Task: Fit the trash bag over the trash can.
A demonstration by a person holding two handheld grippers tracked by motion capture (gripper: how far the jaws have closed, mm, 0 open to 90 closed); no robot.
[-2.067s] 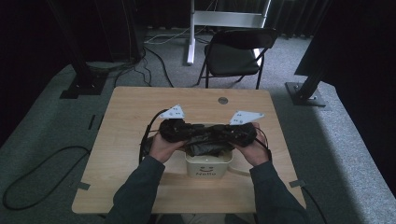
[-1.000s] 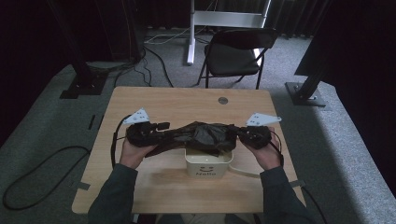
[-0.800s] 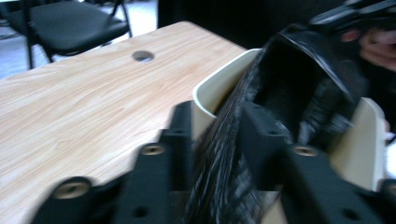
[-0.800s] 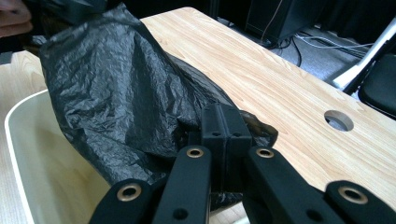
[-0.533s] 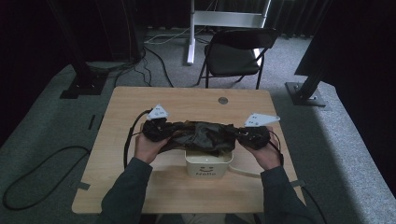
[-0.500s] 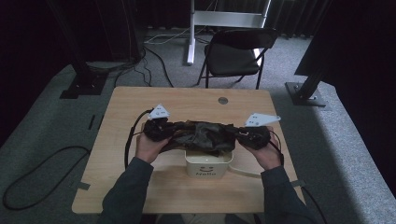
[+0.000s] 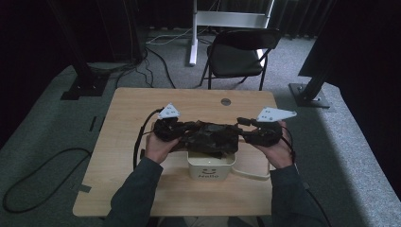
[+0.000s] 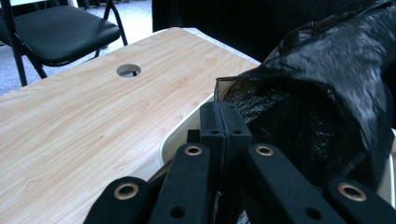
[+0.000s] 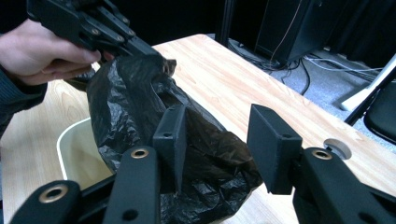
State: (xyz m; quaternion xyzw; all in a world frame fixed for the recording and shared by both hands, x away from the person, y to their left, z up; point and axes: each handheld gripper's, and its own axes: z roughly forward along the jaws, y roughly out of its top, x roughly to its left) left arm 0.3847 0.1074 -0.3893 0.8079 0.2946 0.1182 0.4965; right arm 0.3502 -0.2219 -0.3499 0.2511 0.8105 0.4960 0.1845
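In the high view, a black plastic bag (image 7: 211, 138) is seen stretched between two grippers above a small cream bin (image 7: 211, 166) that stands near the front of a wooden table (image 7: 132, 109). The left gripper (image 7: 185, 127) is held at the bag's left end and the right gripper (image 7: 242, 126) at its right end, each topped by a grey three-cornered plate. A round hole (image 7: 225, 101) is set in the table beyond the bag, and a black folding chair (image 7: 236, 54) is placed on the floor behind the table. In the left gripper view, the fingers of the left gripper (image 8: 225, 122) are pressed flat together, and an edge of the bag (image 8: 327, 93) appears to be pinched between them, though the pinch itself is hard to make out; the bag is bunched just to their right over the cream rim of the bin (image 8: 180, 133). The hole (image 8: 128, 70) and the chair (image 8: 56, 28) are shown farther off. In the right gripper view, the fingers of the right gripper (image 9: 224, 142) are spread wide, having just been opening, and nothing is pressed between them; the bag (image 9: 140, 116) is draped beside and behind the left finger, over the bin (image 9: 77, 149). The bag's far end is held up by the left gripper (image 9: 137, 49) in a hand (image 9: 42, 51).
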